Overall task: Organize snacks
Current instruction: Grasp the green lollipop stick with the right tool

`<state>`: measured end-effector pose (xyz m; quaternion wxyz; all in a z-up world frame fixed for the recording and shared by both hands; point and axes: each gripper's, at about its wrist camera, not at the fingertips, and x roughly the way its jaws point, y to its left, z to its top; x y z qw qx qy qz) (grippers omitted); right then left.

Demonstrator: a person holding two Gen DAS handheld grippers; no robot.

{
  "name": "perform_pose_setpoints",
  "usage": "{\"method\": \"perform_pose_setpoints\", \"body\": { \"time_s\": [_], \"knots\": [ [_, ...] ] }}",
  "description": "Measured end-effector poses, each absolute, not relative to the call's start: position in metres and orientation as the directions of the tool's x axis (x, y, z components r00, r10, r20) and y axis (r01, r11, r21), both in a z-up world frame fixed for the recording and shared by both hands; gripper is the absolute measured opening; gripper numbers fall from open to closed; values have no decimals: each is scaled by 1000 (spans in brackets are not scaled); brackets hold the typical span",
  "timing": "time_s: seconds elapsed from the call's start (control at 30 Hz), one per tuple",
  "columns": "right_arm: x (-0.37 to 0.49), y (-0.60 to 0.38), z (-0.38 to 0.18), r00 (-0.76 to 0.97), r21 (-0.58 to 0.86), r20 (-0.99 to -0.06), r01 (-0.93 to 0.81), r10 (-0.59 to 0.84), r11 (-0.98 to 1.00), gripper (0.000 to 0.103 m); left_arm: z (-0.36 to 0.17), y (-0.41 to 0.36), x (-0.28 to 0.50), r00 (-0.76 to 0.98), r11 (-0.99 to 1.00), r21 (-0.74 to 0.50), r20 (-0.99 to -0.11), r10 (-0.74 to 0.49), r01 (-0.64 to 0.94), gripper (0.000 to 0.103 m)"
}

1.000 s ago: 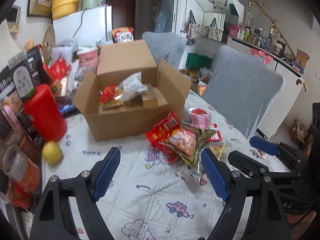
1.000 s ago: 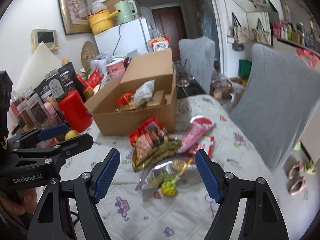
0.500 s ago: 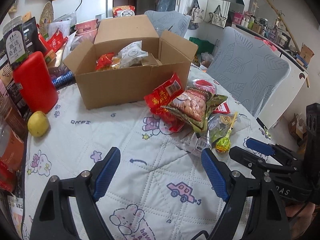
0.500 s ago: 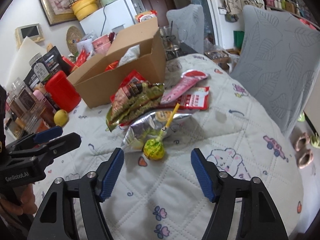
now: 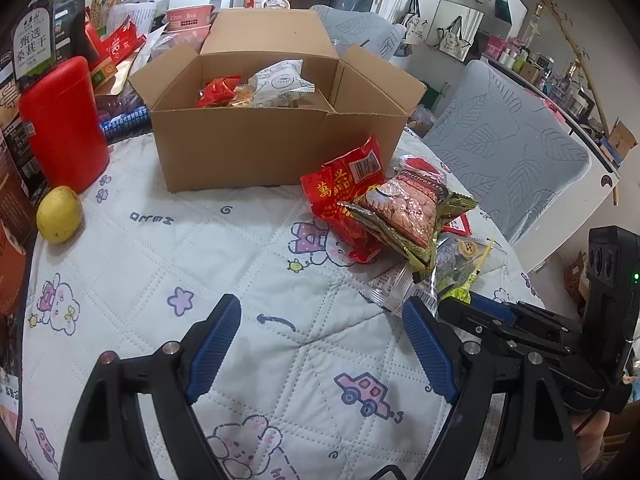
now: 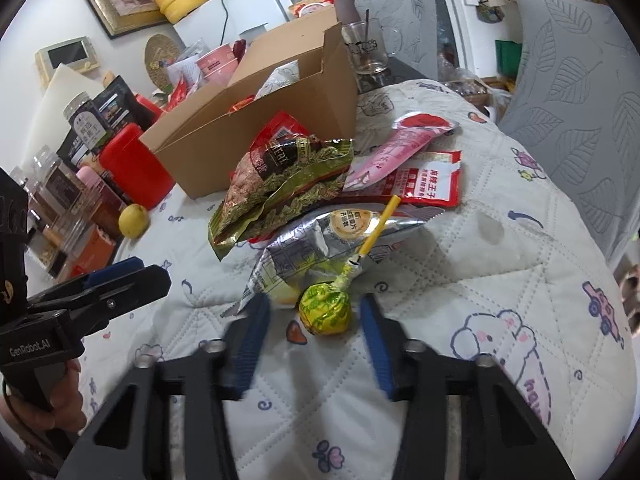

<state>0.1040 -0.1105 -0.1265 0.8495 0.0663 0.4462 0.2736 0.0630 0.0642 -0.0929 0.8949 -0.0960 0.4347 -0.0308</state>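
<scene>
An open cardboard box (image 5: pixel 276 148) (image 6: pixel 256 128) holds a red packet (image 5: pixel 216 90) and a white packet (image 5: pixel 280 82). In front of it lies a snack pile: a red bag (image 5: pixel 344 192), a green-gold nut bag (image 6: pixel 280 184) (image 5: pixel 404 208), a silver bag (image 6: pixel 320 248), pink (image 6: pixel 404 144) and red-white (image 6: pixel 428 180) sachets. A green lollipop (image 6: pixel 325 314) with a yellow stick lies between my right gripper's (image 6: pixel 316 332) open blue pads, not touching them. My left gripper (image 5: pixel 320 344) is open and empty over bare quilt, left of the pile.
A red canister (image 5: pixel 64 124), a yellow lemon (image 5: pixel 59 215), jars and packets (image 6: pixel 60 184) crowd the table's left side. A glass cup (image 6: pixel 366 50) stands behind the box. Grey-covered chairs (image 5: pixel 512 164) stand to the right. The quilted cloth (image 5: pixel 200 264) covers the table.
Both grippers moved forward and down toward the table. My right gripper's jaws narrowed and now straddle the lollipop head. The snacks have not moved.
</scene>
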Motion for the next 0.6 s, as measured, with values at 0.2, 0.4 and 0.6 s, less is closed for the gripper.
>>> {"method": "perform_pose_setpoints", "body": {
  "time_s": [0.2,0.4,0.6],
  "knots": [
    [106,-121,-121,459,371,-702,-417,544,830,25,-96,52,76,601,975,-221,-777,-188,18,83],
    [110,-141,-113,479,380,-695,-388,536,839,25,-106,30,98,560,964,-249,-786,-260,99,83],
    [115,-163,-112,503,375,-698,-351,510,858,25,-112,8,118,528,948,-260,-787,-319,185,83]
  ]
}}
